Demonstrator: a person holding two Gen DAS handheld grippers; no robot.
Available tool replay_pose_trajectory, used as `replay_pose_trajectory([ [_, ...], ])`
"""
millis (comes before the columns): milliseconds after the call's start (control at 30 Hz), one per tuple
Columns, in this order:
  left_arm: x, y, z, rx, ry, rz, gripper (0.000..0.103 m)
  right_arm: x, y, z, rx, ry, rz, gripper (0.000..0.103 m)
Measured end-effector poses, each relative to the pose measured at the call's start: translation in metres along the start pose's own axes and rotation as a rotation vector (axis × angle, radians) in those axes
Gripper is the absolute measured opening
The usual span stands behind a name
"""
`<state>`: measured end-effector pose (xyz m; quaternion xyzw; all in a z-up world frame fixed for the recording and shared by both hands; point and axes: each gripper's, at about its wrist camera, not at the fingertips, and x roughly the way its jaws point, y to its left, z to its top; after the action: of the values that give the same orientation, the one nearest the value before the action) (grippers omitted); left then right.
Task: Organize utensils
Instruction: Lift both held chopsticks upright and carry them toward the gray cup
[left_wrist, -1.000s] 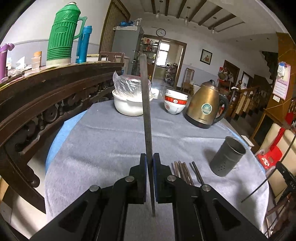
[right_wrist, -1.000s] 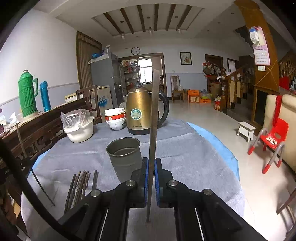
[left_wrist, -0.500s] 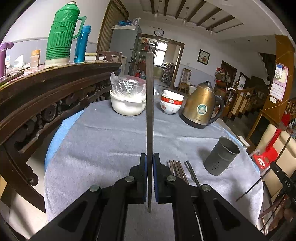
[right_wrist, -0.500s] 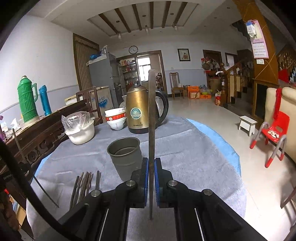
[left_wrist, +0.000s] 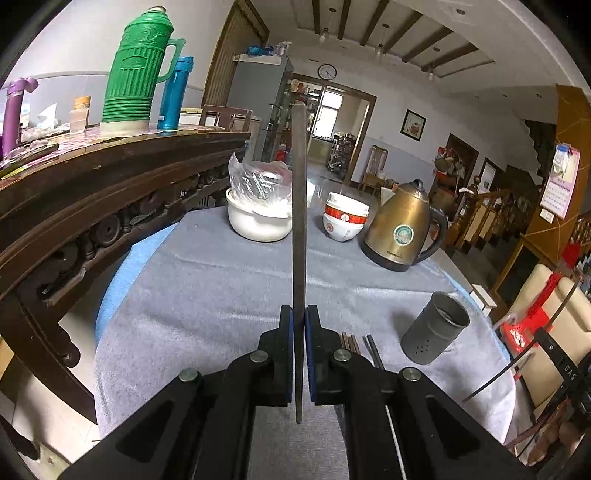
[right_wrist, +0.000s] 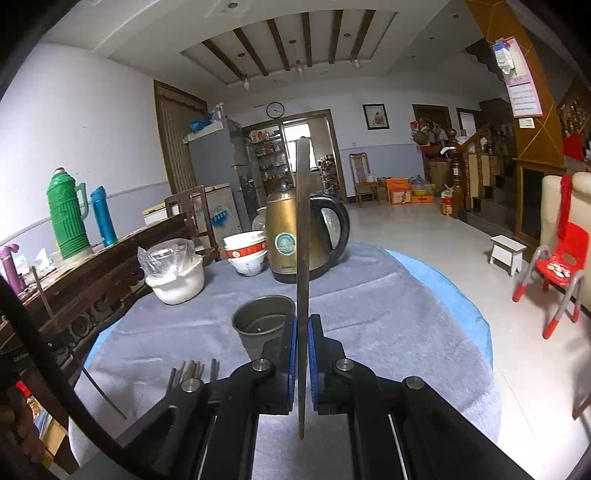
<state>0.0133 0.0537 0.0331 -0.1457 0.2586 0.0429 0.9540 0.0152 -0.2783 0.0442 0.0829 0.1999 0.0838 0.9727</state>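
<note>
Chopsticks: one in each gripper, rest on the table. L gripper (left_wrist: 299, 325) is clamped tight on a dark chopstick (left_wrist: 299, 206), pads pressing both sides; stick stands near upright in the L wrist view, top end up by the doorway in the bkgd, bottom end poking out below the pads. R gripper (right_wrist: 302, 332) same deal: pinched on a 2nd chopstick (right_wrist: 303, 229), upright w/ a slight lean, crossing in front of the kettle (right_wrist: 284, 236) in the R wrist view.

Loose bundle of chopsticks (right_wrist: 194, 371) lies flat on the grey cloth (left_wrist: 207, 288), near the table's front edge, just left of the R gripper's fingers and just right of the L gripper's. In the L view only a few tips (left_wrist: 354, 341) show past the finger.

Metal cup (left_wrist: 436, 326) stands upright on the cloth, open mouth up, small holes in its wall; right of the bundle, apart from it. In the R view the cup (right_wrist: 258, 325) sits directly behind the gripper, partly hidden by the L pad; inside looks empty as far as visible.

Far side of table: white pot (left_wrist: 258, 221) w/ plastic bag in it, stacked bowls (left_wrist: 345, 218), kettle, side by side. Green thermos (left_wrist: 138, 70) and blue bottle (left_wrist: 175, 94) on the wooden sideboard (left_wrist: 92, 192) to the left.
</note>
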Motion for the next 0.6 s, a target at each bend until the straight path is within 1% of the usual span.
replay_pose_trajectory([
  [200, -0.006, -0.003, 0.009, -0.018, -0.013, -0.032, 0.006, -0.004, 0.002, 0.007, 0.008, -0.016, 0.019, 0.006],
  [333, -0.012, -0.006, 0.017, -0.035, -0.030, -0.077, 0.006, -0.007, 0.001, 0.012, 0.014, -0.021, 0.017, 0.006],
  [467, -0.011, -0.012, 0.024, -0.048, -0.030, -0.121, 0.006, -0.013, -0.002, 0.021, 0.020, -0.036, 0.015, 0.006],
  [600, -0.005, -0.025, 0.038, -0.048, -0.031, -0.161, 0.006, -0.018, -0.007, 0.034, 0.038, -0.075, 0.021, 0.006],
])
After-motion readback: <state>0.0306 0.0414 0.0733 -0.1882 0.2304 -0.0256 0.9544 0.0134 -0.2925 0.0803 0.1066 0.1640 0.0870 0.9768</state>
